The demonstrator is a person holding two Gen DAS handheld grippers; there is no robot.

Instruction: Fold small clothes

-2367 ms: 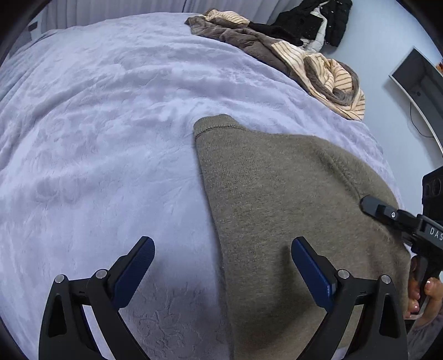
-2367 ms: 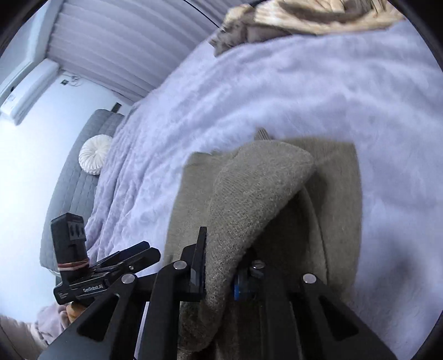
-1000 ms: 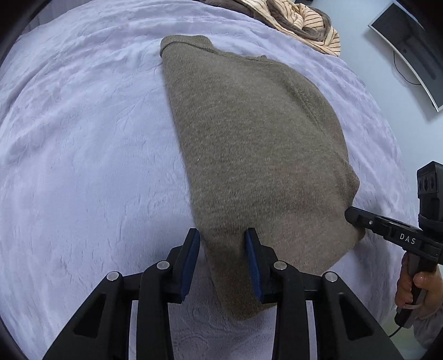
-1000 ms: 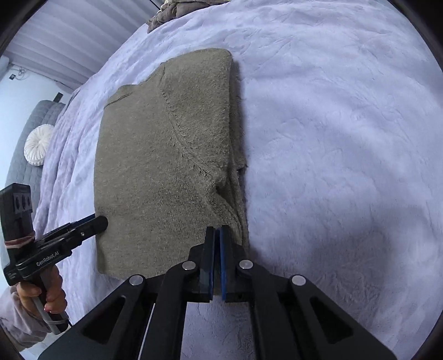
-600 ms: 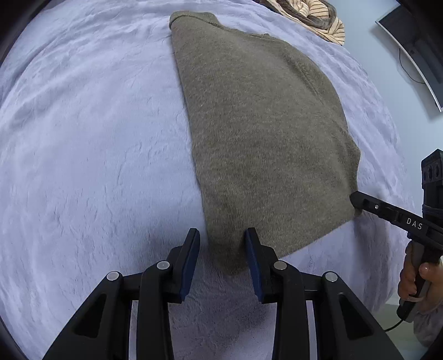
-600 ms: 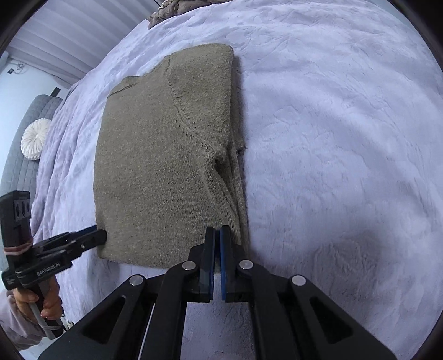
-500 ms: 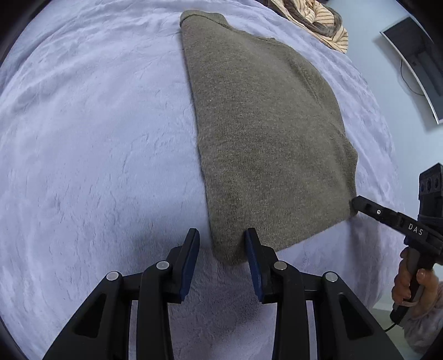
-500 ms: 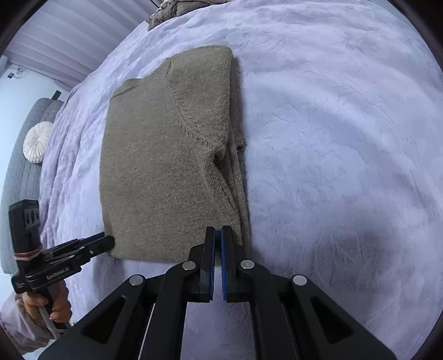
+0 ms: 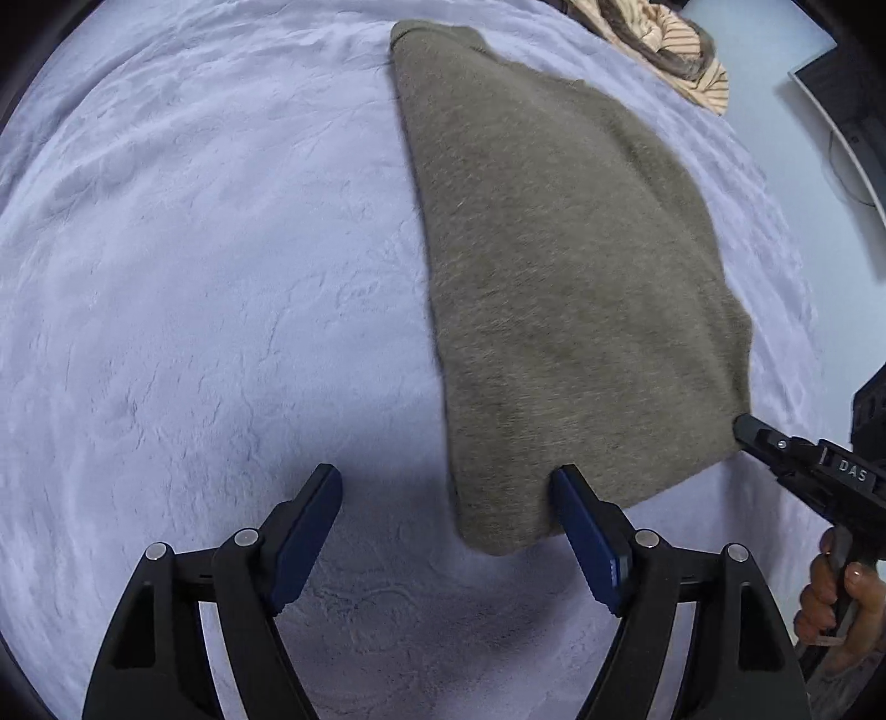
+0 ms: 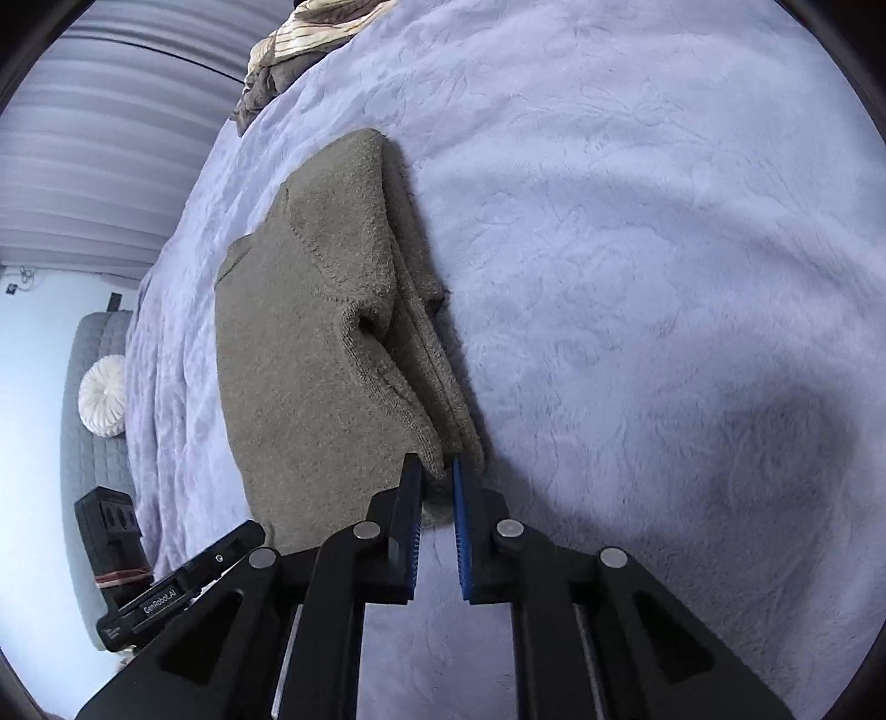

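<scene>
An olive knitted sweater (image 9: 554, 249) lies folded on the lilac plush bedspread (image 9: 194, 277). My left gripper (image 9: 443, 476) points down at its near corner. Its jaws are opening wide; the corner lies loose between them, against the right pad. My right gripper (image 10: 437, 471) is at the other near corner of the sweater (image 10: 310, 343). Its jaws are opening by a narrow gap, and the folded edge still sits between the tips. Each gripper shows in the other's view: the right gripper (image 9: 742, 426) at the sweater's edge, and the left gripper (image 10: 243, 534) low on the left.
A pile of striped and brown clothes (image 9: 664, 50) lies at the far end of the bed (image 10: 664, 277). A monitor (image 9: 841, 111) stands past the bed's right side. A grey sofa with a white round cushion (image 10: 102, 399) is beyond the left side. A hand (image 9: 841, 598) holds the right gripper's handle.
My left jaws have spread wide and let go of the sweater's corner. The right jaws have parted slightly, and the right gripper has rolled. The sweater stays flat on the bed.
</scene>
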